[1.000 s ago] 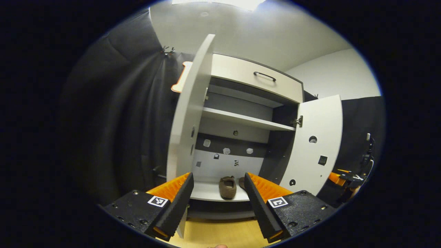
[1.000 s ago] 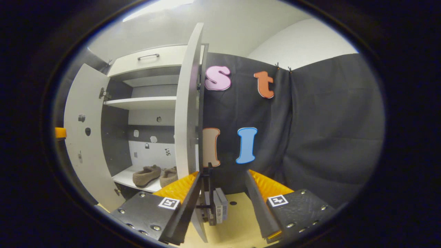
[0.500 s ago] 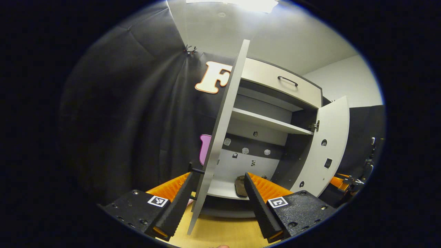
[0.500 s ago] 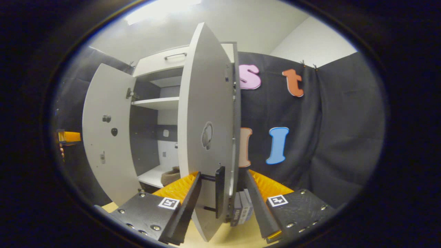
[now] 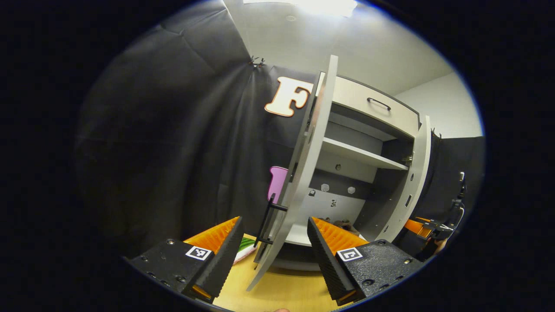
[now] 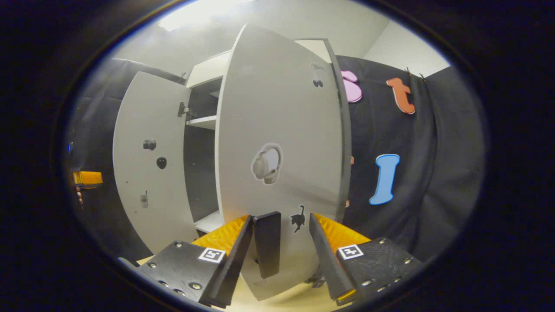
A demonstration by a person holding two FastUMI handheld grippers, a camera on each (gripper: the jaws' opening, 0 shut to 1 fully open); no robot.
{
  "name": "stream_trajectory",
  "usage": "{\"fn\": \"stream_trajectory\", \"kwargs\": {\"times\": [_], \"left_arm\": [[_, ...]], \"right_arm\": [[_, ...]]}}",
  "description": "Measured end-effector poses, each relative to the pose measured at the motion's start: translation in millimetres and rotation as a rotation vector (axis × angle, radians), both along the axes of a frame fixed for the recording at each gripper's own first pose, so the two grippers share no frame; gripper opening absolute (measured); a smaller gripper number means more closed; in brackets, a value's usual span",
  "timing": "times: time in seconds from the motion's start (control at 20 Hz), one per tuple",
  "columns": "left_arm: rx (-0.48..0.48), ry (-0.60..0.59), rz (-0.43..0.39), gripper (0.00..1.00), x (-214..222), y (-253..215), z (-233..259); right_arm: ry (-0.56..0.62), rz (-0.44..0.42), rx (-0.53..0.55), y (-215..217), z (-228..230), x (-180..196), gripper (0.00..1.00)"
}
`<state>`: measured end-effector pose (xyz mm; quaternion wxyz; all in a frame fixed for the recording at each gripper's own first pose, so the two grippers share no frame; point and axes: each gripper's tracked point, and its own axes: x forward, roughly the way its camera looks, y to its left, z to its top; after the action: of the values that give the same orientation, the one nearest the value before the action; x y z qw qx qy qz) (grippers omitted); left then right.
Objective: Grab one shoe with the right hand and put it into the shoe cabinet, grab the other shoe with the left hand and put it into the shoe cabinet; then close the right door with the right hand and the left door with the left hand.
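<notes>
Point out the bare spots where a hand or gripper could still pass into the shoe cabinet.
Free: the gap between the left door and right door, above the middle shelf. Crowded: the bottom shelf, where a shoe sits behind the left gripper.

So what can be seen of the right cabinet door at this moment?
The right door is a flat pale grey panel with a matte, laminate-like face and a dark edge on its hinge side. It stands partly swung in, not shut. Stickers dot its outer face: headphones mid-panel and a small black cat lower down. A black bar handle sits near its free edge, between the fingers of the open right gripper, untouched as far as shows.
</notes>
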<state>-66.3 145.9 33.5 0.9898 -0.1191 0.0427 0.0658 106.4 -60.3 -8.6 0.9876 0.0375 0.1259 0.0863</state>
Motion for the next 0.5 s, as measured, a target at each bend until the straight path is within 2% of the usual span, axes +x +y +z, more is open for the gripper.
{"fn": "stream_trajectory", "kwargs": {"times": [0.05,0.1,0.15,0.35,0.5], "left_arm": [[0.002,0.0,0.012,0.9,-2,5,-1],[0.003,0.0,0.023,0.9,-4,9,-1],[0.004,0.0,0.034,0.9,-6,11,-2],[0.002,0.002,0.078,0.9,-19,24,-4],[0.0,0.004,0.112,0.9,-21,37,-6]], "right_arm": [[-0.001,-0.004,0.003,-1,-1,5,0.8],[0.01,0.0,0.022,2,-4,11,0.86],[0.02,0.004,0.048,5,-6,18,0.84],[0.037,0.028,0.122,25,-13,32,1.0],[0.027,0.036,0.133,35,-13,45,0.98]]}}
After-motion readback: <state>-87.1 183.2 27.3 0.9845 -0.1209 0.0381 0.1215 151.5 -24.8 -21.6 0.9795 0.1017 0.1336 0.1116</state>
